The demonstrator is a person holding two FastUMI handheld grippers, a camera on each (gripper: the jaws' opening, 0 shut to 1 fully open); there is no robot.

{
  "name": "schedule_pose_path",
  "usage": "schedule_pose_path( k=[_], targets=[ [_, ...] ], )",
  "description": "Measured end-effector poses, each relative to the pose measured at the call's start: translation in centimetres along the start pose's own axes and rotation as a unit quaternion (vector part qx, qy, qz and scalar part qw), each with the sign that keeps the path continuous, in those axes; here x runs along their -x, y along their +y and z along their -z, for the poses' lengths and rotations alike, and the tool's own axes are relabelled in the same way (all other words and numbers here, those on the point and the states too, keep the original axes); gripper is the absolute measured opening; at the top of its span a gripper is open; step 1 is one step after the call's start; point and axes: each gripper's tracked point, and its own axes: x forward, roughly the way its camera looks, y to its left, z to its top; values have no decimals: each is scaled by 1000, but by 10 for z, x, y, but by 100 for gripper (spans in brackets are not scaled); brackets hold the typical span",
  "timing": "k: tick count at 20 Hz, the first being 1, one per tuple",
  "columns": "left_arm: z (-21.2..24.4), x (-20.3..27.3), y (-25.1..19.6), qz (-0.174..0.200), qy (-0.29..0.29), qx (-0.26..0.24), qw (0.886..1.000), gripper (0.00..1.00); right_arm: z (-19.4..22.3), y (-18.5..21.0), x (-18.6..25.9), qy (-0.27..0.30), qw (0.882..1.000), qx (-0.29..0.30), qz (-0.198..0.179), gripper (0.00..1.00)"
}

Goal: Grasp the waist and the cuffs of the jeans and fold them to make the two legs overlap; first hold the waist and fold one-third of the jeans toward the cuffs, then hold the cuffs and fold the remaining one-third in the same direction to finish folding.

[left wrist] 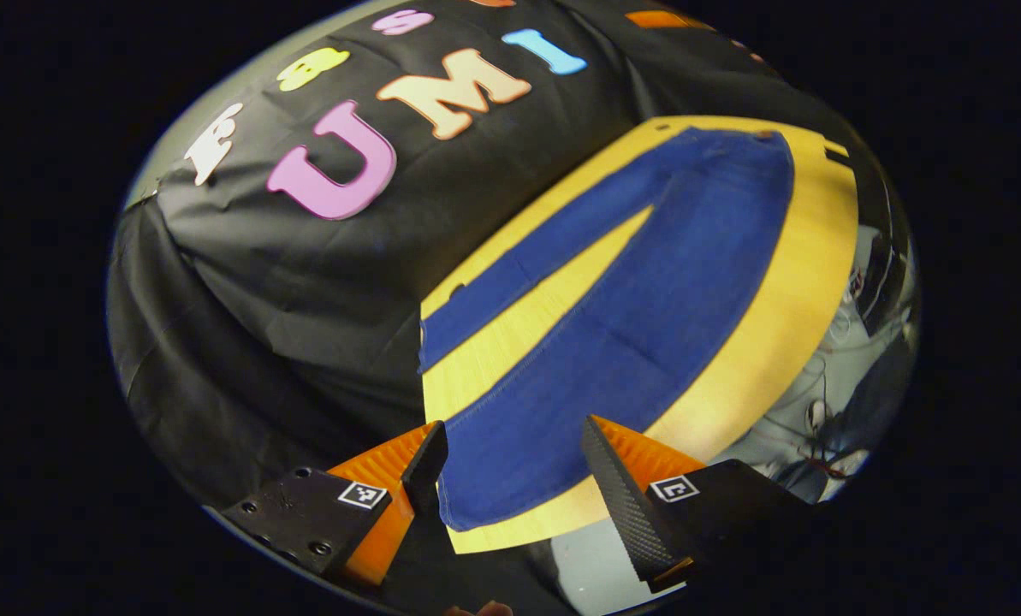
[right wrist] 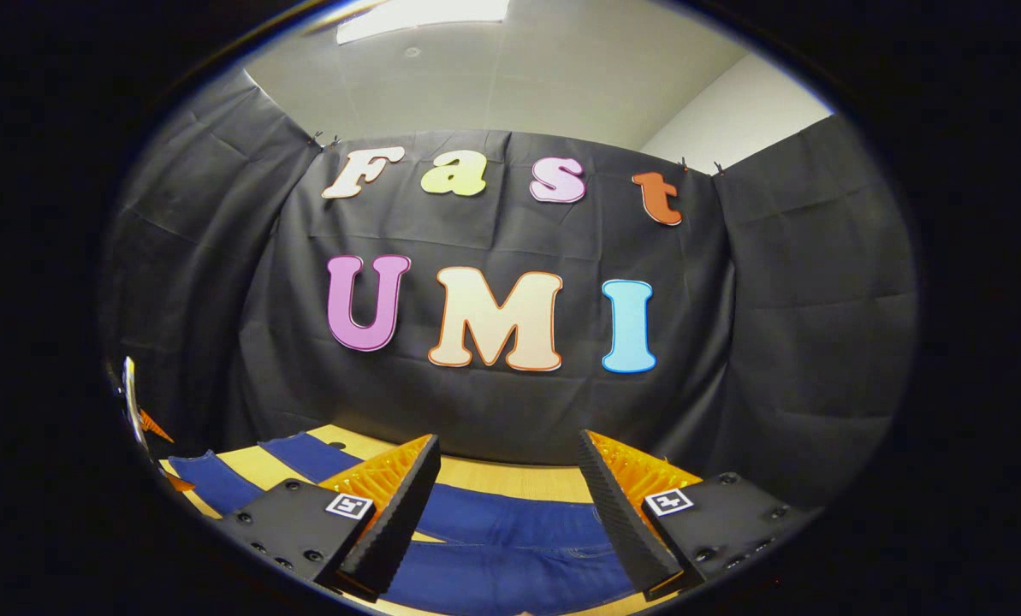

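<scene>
Jeans (left wrist: pixel 647 316) lie flat on the yellow table (left wrist: pixel 784 342), legs spread in a V, not yet overlapped. No fold begun, by my reading.

Left gripper (left wrist: pixel 510 466): fingers wide apart, nothing between them. It hovers above one cuff (left wrist: pixel 519 479), which sits directly ahead of and between the fingertips, apart from both. The second leg (left wrist: pixel 527 274) runs off ahead and to the left of this tool; the waist (left wrist: pixel 733 145) lies at the far end, well ahead.

Right gripper (right wrist: pixel 510 479): also wide, holding nothing. In the right gripper view the denim passes below and between its fingers, with more cloth stretching away to the tool's left. I cannot tell which part of the garment sits right under it, probably the waist end. At the far left edge of this view I see a sliver of orange and metal, likely the other tool, too small to confirm.

Handling judgement: denim is soft but fairly heavy, limp, with some grip against the table. It will sag and drag if lifted from one point. Hems and waistband are thicker and stiffer, so they are the best places to pinch. I would take the near cuff at its outer corner, closing over the hem seam, with a matching hold on the waistband edge, so the leg carries over evenly.
</scene>
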Motion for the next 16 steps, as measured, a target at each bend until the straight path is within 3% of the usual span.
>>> schedule_pose_path(
  k=[5, 6, 7, 10, 12, 16],
  targets=[
    [61, -23, -10, 27, 71, -84, 994, 96, 9, -7, 2, 13, 1000, 5, 19, 100],
    [71, -27, -12, 33, 81, -102, 991, 100, 11, -7, 1, 15, 1000, 8, 23, 100],
    [81, -31, -14, 42, 92, -117, 988, 96, 13, -8, 2, 17, 999, 10, 27, 100],
    [101, -43, -18, 58, 120, -154, 979, 96, 15, -9, 1, 22, 999, 17, 40, 100],
    [101, -49, -16, 62, 108, -175, 977, 96, 14, -9, 2, 21, 998, 24, 47, 100],
    [95, -63, -14, 77, 91, -208, 971, 86, 14, -7, 0, 20, 998, 32, 57, 99]
  ],
)
